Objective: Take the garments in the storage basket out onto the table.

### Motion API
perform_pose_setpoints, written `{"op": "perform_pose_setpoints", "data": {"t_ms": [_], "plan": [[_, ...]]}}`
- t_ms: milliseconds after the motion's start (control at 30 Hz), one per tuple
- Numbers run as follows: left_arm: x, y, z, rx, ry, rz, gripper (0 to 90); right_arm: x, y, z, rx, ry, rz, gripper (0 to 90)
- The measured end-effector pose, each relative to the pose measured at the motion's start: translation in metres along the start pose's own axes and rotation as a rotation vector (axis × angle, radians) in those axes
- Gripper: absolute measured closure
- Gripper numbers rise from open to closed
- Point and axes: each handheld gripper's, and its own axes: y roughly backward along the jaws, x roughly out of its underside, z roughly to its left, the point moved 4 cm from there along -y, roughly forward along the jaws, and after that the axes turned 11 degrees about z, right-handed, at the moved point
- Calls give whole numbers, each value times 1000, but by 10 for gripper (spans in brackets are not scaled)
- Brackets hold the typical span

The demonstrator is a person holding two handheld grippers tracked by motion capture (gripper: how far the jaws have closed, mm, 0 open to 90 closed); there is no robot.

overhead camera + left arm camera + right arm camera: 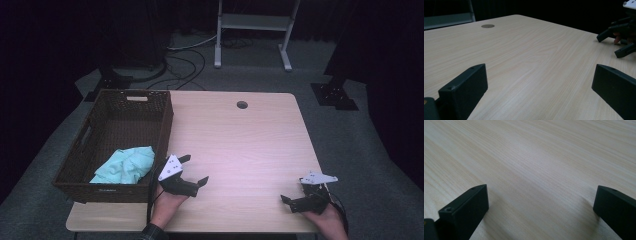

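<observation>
We see a table [240,145] of pale wood-grain laminate, smooth with a soft sheen. The basket [162,117] is dark brown woven wicker, rough-textured. In it lies a soft, crumpled turquoise cloth [125,165]. Both grippers' jaws look like matt black plastic, while carpet [345,145] appears grey and fuzzy.

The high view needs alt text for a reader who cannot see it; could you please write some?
A person's two hands rest at the near edge of a light wooden table, each holding an open, empty two-jaw gripper: the left gripper sits beside a dark wicker basket holding a crumpled turquoise cloth, and the right gripper sits near the right corner.
</observation>
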Motion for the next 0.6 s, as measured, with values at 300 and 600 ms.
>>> {"op": "perform_pose_setpoints", "data": {"t_ms": [300, 600], "plan": [[-4, 2, 0, -1, -2, -10, 0, 0, 0, 0, 0, 0, 0, 0], [-7, 3, -1, -7, -18, -7, 0, 0, 0, 0, 0, 0, 0, 0]]}}
